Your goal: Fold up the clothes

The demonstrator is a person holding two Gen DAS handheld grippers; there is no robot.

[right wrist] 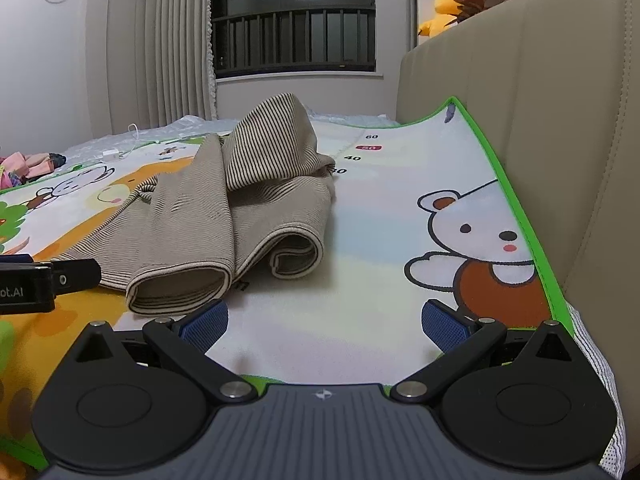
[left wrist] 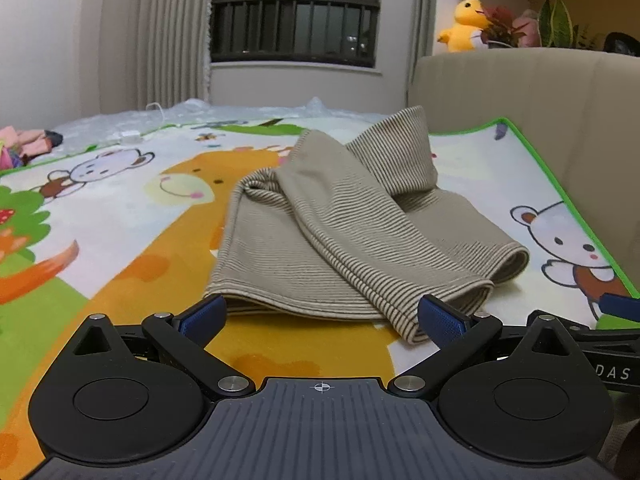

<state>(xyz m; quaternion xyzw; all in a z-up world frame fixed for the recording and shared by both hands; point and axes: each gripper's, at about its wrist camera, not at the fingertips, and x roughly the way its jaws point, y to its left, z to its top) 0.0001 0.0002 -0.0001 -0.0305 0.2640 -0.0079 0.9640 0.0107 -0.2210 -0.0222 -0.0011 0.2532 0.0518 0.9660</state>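
A beige, finely striped garment (left wrist: pixel 340 224) lies loosely bunched on a cartoon play mat (left wrist: pixel 120 240), one part propped up at the back. My left gripper (left wrist: pixel 322 318) is open just in front of the garment's near hem, and its blue pads (left wrist: pixel 204 314) hold nothing. In the right wrist view the same garment (right wrist: pixel 224 216) sits left of centre, its rolled ends facing me. My right gripper (right wrist: pixel 324 322) hovers open over bare mat (right wrist: pixel 380 260), to the right of the cloth. The left gripper's body (right wrist: pixel 40 280) shows at the left edge.
A beige padded sofa back (left wrist: pixel 540 120) rises along the mat's right edge (right wrist: pixel 516 216). A yellow plush duck (left wrist: pixel 464 26) and plants sit on a shelf behind it. Crumpled clear plastic and a white cable (left wrist: pixel 132 136) lie at the mat's far end. Colourful items (left wrist: pixel 24 146) lie far left.
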